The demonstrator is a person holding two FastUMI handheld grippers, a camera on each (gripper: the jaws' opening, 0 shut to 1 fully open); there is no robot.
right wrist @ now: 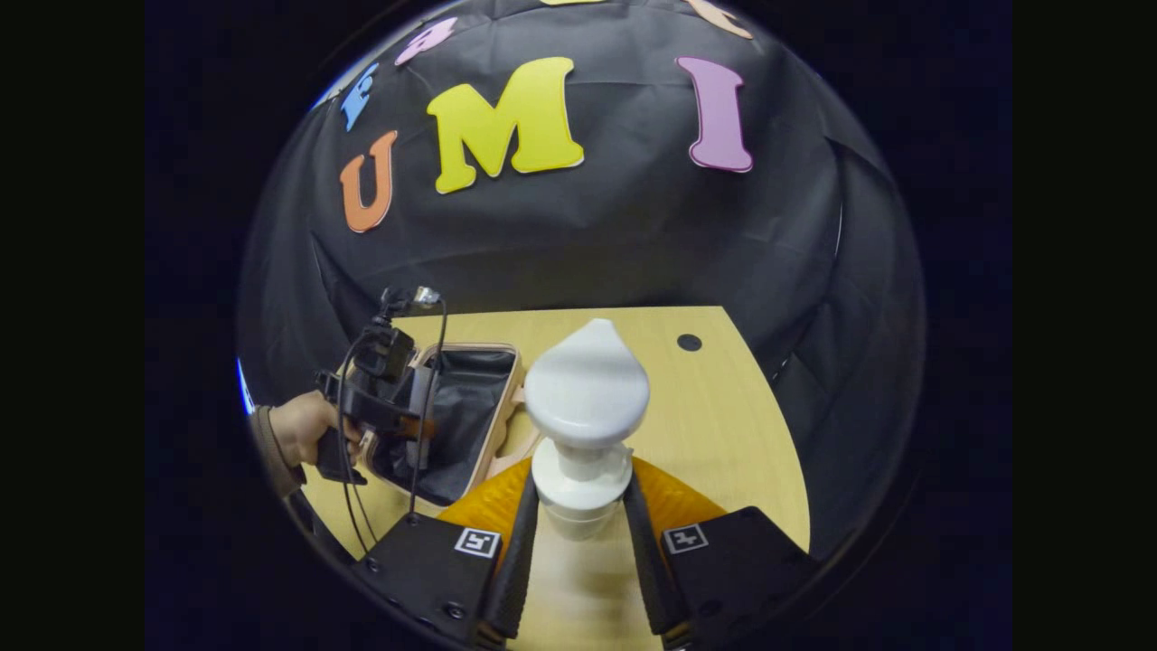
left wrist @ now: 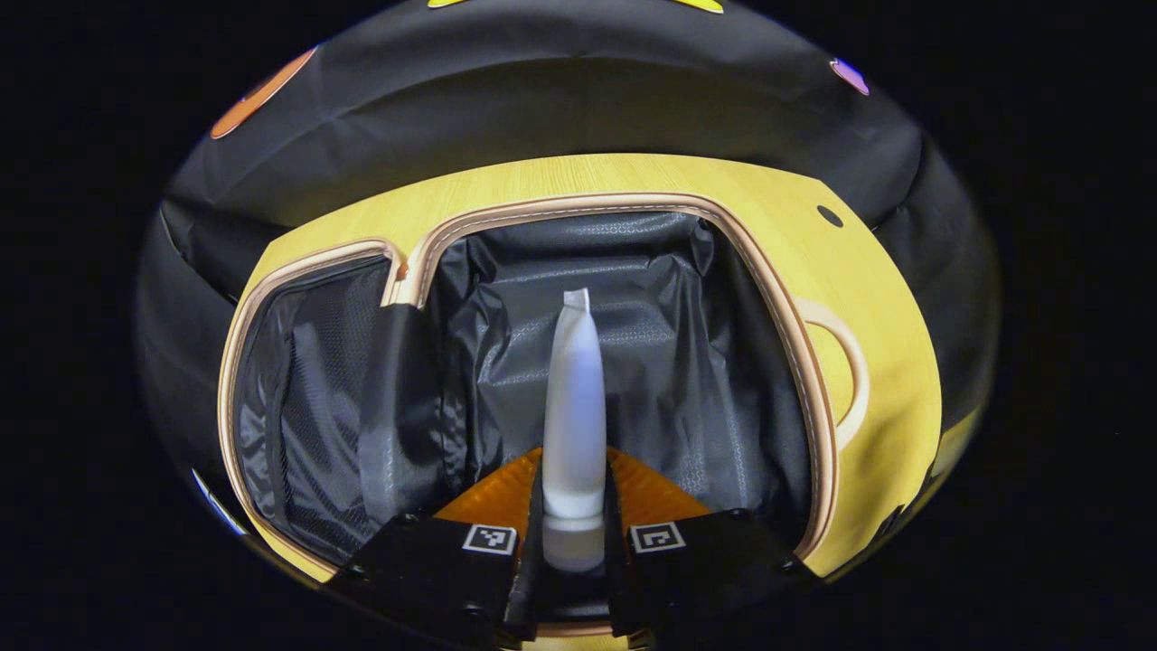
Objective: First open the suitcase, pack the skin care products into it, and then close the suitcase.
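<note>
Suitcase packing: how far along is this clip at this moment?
Done: the suitcase lies open on the wooden table, dark lining exposed, nothing visibly packed. In hand: the left gripper is shut on a white tube held over the open case; the right gripper is shut on a white pump bottle above the table beside it. Left: release both products inside, then close the suitcase.

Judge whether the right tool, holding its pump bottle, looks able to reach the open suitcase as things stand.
Probably yes, though crowded. The suitcase lies open on the table, but the left tool hangs over it, so the right tool with the pump bottle might wait.
</note>
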